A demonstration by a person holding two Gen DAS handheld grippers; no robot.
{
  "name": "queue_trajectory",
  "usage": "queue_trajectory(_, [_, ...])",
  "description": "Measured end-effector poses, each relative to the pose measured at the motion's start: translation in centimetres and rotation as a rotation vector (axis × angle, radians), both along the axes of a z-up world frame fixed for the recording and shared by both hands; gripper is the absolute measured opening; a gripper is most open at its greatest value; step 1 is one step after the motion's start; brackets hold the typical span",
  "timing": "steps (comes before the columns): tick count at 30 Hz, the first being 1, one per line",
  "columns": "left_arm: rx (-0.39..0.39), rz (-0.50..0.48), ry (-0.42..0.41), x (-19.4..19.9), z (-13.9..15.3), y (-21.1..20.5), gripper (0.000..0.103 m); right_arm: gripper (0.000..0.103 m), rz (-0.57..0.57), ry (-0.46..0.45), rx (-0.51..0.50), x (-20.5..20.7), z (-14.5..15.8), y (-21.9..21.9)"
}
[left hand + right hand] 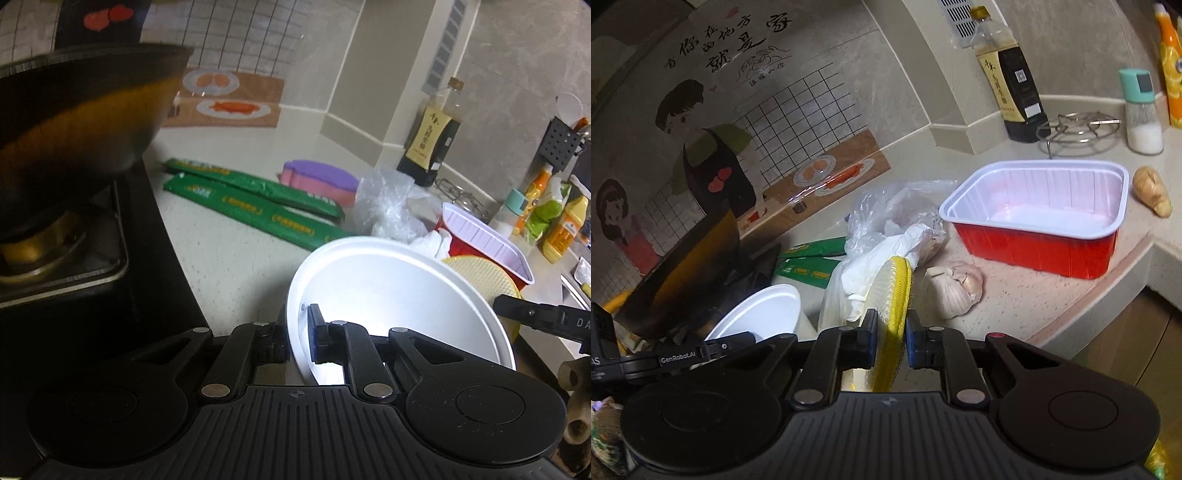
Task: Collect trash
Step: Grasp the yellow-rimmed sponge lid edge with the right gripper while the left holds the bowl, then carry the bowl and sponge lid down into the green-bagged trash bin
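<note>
My left gripper (300,334) is shut on the rim of a white disposable bowl (399,295), tilted on its side above the counter; the same bowl (764,314) shows low at the left of the right wrist view. My right gripper (891,341) is shut on a round yellow-edged pad (895,291), held on edge between its pads. That yellow pad (484,275) shows just behind the bowl's rim in the left wrist view. A crumpled clear plastic bag (894,218) and white tissue (871,269) lie on the counter behind the pad. A red tray with a white inside (1038,221) stands to the right.
Two green packets (255,201) and a pink and purple lid (321,177) lie mid-counter. A dark wok (77,122) sits on the stove at left. A garlic bulb (955,286), a ginger piece (1152,195), a sauce bottle (1012,85), a wire trivet (1078,129) and a shaker (1143,114) stand by the wall.
</note>
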State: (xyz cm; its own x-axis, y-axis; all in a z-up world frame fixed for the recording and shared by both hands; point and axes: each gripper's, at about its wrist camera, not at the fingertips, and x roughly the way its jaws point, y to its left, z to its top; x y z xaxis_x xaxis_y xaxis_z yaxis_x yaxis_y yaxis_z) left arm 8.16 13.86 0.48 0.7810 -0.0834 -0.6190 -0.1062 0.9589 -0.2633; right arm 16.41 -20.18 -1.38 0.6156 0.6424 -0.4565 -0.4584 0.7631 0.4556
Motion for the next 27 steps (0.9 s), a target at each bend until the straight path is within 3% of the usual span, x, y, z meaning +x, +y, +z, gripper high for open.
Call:
queue_trajectory(5, [-0.041, -0.006, 0.027, 0.7, -1.1, 0.2, 0.014, 0.015, 0.015, -0.007, -0.032, 0.2, -0.5, 0.9])
queue_trajectory(9, [-0.08, -0.013, -0.001, 1.0, -1.5, 0.6, 0.019, 0.015, 0.025, 0.011, -0.041, 0.4, -1.0, 1.2])
queue_trajectory(15, [-0.078, 0.003, 0.035, 1.0, -1.4, 0.7, 0.016, 0.015, 0.034, 0.032, -0.039, 0.9, -1.9, 1.1])
queue_trajectory(22, [-0.085, -0.031, -0.044, 0.3, -0.5, 0.5, 0.015, 0.015, 0.031, 0.033, -0.027, 0.7, -1.8, 0.6])
queue_trajectory(27, [-0.007, -0.072, -0.126, -0.4, 1.7, -1.7, 0.015, 0.015, 0.015, -0.014, -0.005, -0.4, -0.2, -1.0])
